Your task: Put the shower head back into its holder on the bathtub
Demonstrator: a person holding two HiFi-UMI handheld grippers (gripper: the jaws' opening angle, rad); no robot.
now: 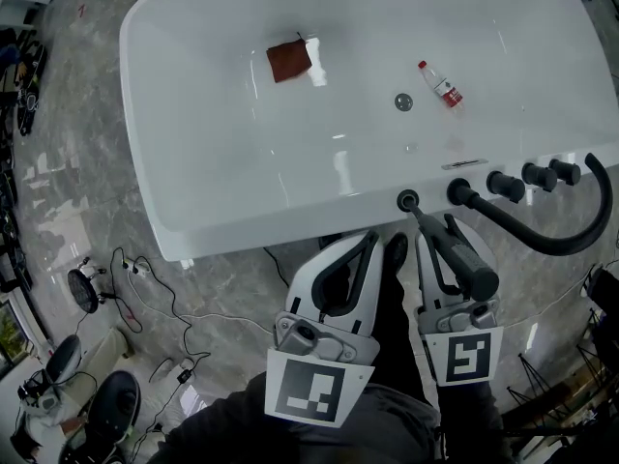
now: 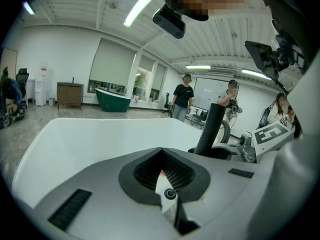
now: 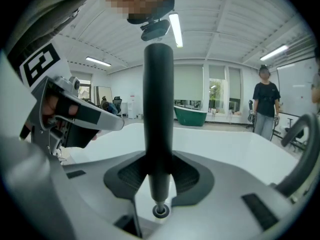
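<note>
Right gripper [image 3: 159,169] fingers pinch the shower head [image 3: 159,94], its tip at the holder [image 1: 407,200], 11 o'clock. Keep it axial while seating. Left gripper [image 2: 162,169] fingers are pressed together.

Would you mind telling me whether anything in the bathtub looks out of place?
Yes: a small red-capped bottle lies on its side beside the drain, and a brown cloth sits on the bathtub floor.
</note>
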